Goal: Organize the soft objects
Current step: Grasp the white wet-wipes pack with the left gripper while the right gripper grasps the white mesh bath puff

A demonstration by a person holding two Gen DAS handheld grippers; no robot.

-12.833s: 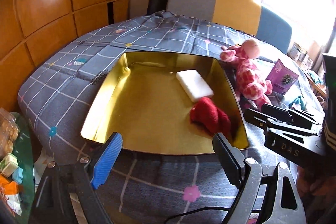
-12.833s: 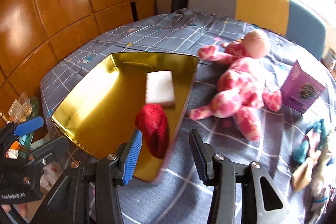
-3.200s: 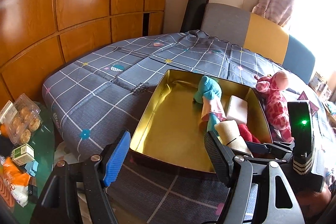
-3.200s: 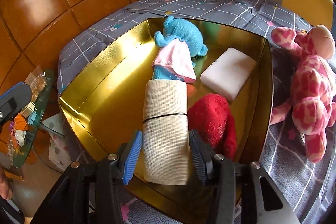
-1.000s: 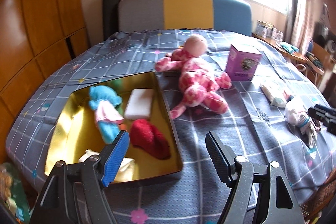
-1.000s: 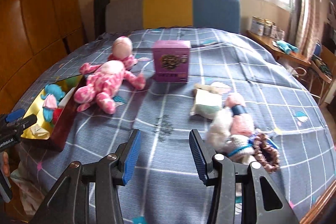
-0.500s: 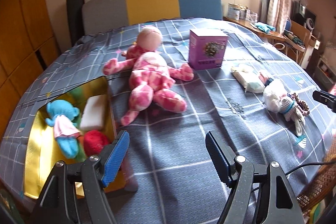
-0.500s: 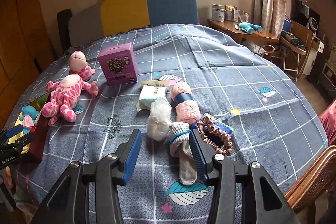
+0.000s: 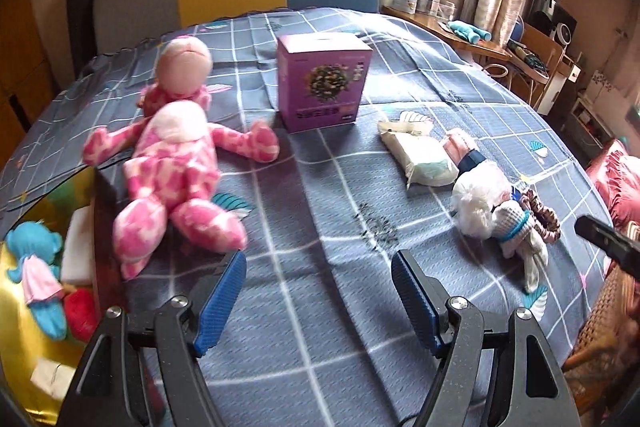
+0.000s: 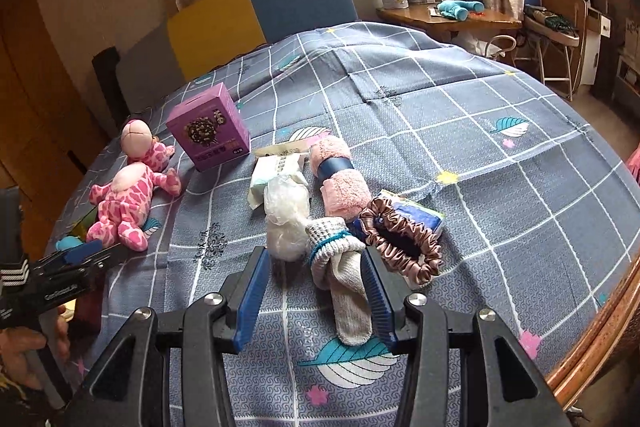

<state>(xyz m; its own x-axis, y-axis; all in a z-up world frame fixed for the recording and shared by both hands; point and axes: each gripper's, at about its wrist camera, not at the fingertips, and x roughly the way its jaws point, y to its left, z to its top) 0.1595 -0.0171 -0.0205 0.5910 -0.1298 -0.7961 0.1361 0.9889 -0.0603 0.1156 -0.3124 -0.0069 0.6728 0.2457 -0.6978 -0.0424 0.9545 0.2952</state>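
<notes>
Right tool point(image 10: 314, 293): jaws apart and low over the desk point(image 10: 500, 187), nothing gripped; the grey sock point(image 10: 346, 285) lies between the blue pads, close against the right-hand pad, with clear cloth between it and the left-hand one
Left tool point(image 9: 318, 293): jaws wide apart, empty, above bare checked cloth with only the desk under them
Sock: long and pale, a teal band round its cuff, toe pointing toward the right tool
Beside the sock: a white fluffy bundle point(image 10: 286, 215) just to its left, a brown satin scrunchie point(image 10: 402, 239) just to its right, resting partly on a blue-edged packet point(image 10: 420, 215)
Behind the sock: a pink rolled towel point(image 10: 340, 175) with a dark blue band round its middle, and a pale tissue pack point(image 10: 272, 171) touching the fluffy bundle
Further out: a purple box point(image 9: 322, 81) upright near the middle of the desk
Pink plush toy point(image 9: 172, 163): lying flat, limbs spread, just beside the gold tray point(image 9: 16, 359), one leg at its rim
Gold tray: at the left edge of the desk, holding a blue doll point(image 9: 34, 271), a white sponge point(image 9: 78, 247) and a red soft item point(image 9: 80, 311)
Person: a hand point(image 10: 28, 343) grips the handle of the left tool at the lower left of the right wrist view
</notes>
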